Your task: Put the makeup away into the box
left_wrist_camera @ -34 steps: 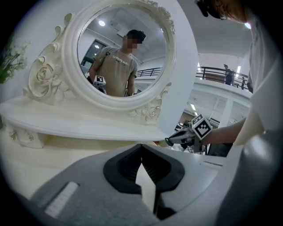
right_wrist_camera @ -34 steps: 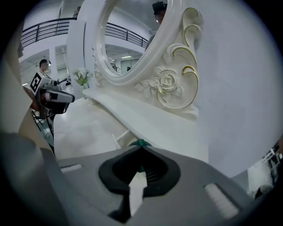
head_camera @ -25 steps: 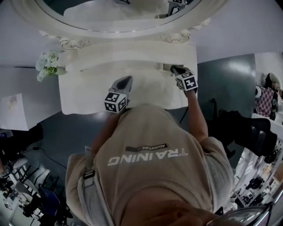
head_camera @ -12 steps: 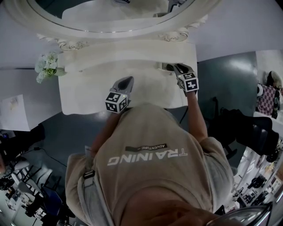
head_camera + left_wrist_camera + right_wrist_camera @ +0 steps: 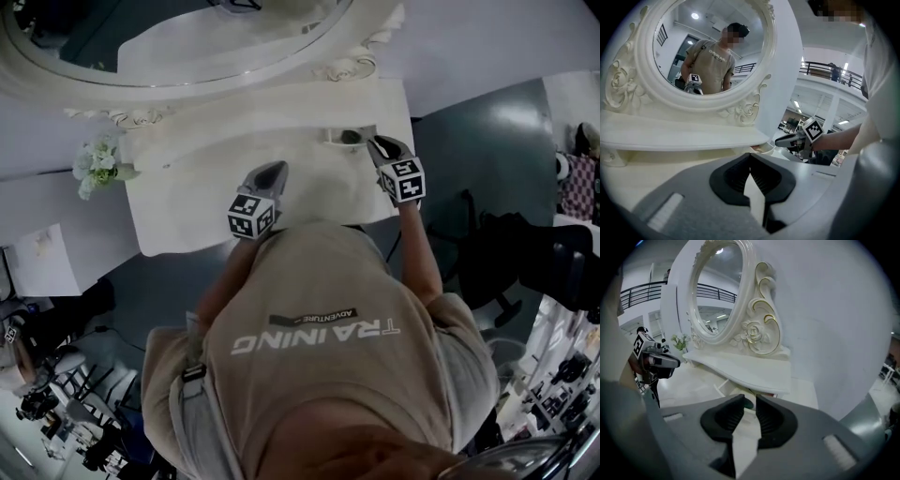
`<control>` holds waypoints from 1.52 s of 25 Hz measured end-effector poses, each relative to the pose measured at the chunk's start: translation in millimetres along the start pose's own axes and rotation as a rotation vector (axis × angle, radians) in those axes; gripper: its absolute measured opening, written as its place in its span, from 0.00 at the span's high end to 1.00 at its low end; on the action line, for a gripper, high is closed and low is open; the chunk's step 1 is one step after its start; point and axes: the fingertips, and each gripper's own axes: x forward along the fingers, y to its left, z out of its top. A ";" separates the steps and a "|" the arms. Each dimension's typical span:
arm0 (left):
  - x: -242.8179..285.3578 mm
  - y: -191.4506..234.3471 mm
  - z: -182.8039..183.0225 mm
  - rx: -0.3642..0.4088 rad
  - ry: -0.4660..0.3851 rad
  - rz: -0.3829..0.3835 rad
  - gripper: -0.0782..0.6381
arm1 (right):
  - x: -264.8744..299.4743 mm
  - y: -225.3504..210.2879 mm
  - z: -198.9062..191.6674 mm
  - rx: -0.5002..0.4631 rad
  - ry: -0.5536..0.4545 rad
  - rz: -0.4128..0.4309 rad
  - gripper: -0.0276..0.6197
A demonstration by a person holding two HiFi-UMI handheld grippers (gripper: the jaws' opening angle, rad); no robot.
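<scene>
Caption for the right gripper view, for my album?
Open right claw facing an ornate white mirror above a shelf.

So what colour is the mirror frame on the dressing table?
The mirror frame is cream-white with gold-edged scrollwork; the right gripper view shows it best.

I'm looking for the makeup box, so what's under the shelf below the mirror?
Under the shelf, at its right end, sits a small open white box with something dark green inside. The right gripper covers the rest of its contents.
</scene>
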 end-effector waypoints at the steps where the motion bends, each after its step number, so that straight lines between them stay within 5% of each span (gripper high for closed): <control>1: 3.6 -3.3 -0.4 0.006 0.010 -0.004 0.88 | -3.1 -0.9 -6.8 0.012 -0.003 0.005 0.83; 14: 99.1 -36.1 -23.4 0.061 0.112 -0.023 0.88 | 3.4 -39.1 -75.2 0.039 -0.038 0.087 0.89; 38: 173.8 -42.4 -62.5 -0.021 0.243 -0.021 0.88 | 26.2 -59.3 -62.8 0.013 -0.103 0.147 0.95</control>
